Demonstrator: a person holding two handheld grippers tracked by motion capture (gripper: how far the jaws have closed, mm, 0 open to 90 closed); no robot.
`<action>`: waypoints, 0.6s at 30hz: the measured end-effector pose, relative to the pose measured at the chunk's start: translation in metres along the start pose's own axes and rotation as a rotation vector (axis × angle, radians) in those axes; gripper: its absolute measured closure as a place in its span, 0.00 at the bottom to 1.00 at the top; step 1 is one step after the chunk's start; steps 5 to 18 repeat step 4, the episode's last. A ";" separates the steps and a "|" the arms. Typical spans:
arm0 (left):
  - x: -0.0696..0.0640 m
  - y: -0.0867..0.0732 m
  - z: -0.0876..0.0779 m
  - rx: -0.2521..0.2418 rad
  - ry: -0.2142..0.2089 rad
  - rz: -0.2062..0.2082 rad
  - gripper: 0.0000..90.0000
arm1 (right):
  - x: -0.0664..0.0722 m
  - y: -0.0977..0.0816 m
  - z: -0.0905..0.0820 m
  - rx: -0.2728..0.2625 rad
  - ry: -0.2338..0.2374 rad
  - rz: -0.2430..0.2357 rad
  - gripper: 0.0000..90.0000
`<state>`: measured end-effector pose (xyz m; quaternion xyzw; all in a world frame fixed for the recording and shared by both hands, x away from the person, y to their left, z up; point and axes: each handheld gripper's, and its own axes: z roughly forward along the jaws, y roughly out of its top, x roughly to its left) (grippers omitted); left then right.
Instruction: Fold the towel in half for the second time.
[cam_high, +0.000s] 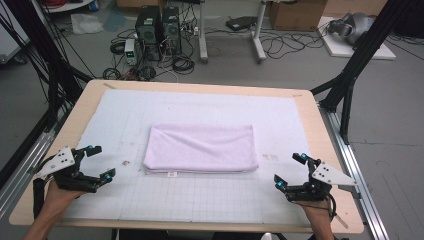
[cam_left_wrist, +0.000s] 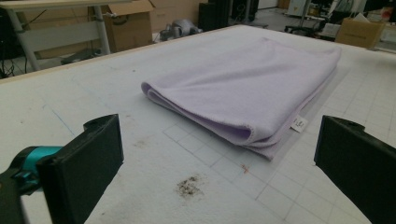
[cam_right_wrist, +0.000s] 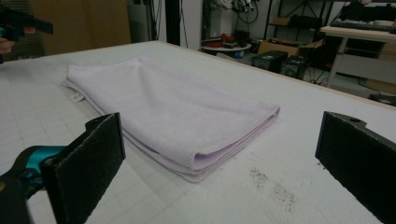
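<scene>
My left gripper (cam_high: 100, 162) sits low near the worktop's left edge, its jaws spread wide with nothing between them, and the hand (cam_high: 55, 197) behind it comes in from the bottom corner. My right gripper (cam_high: 290, 171) mirrors it near the right edge, jaws just as far apart and holding nothing. Both point inward toward the folded towel (cam_high: 201, 148), and both are well apart from it.

The towel is pale lilac, folded into a flat oblong of several layers, lying about the middle of the white gridded mat (cam_high: 150, 107) that covers the worktop (cam_high: 320, 140). A small white tag (cam_high: 171, 174) sticks out from its near long edge, toward the left. In the left gripper view I see the towel (cam_left_wrist: 243, 88) ahead between my jaws, its rounded fold facing me and the tag (cam_left_wrist: 299, 123) at the right. On the mat before it lies a dark smudge (cam_left_wrist: 189, 185). In the right gripper view the towel (cam_right_wrist: 163, 105) lies ahead with its stacked edges toward me, a scatter of dark specks (cam_right_wrist: 273, 186) on the mat beside its near corner, and my other gripper (cam_right_wrist: 18, 23) far off at top left.
</scene>
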<state>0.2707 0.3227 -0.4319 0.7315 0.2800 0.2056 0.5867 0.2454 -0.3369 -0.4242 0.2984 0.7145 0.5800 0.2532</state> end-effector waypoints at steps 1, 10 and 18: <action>0.000 0.000 0.000 -0.009 0.001 0.000 0.02 | 0.001 -0.001 -0.001 -0.006 -0.001 0.001 0.01; -0.001 0.000 0.000 -0.020 0.002 0.000 0.02 | 0.004 -0.002 -0.002 -0.006 -0.003 0.008 0.01; -0.001 0.000 0.000 -0.020 0.002 0.000 0.02 | 0.004 -0.002 -0.002 -0.006 -0.003 0.008 0.01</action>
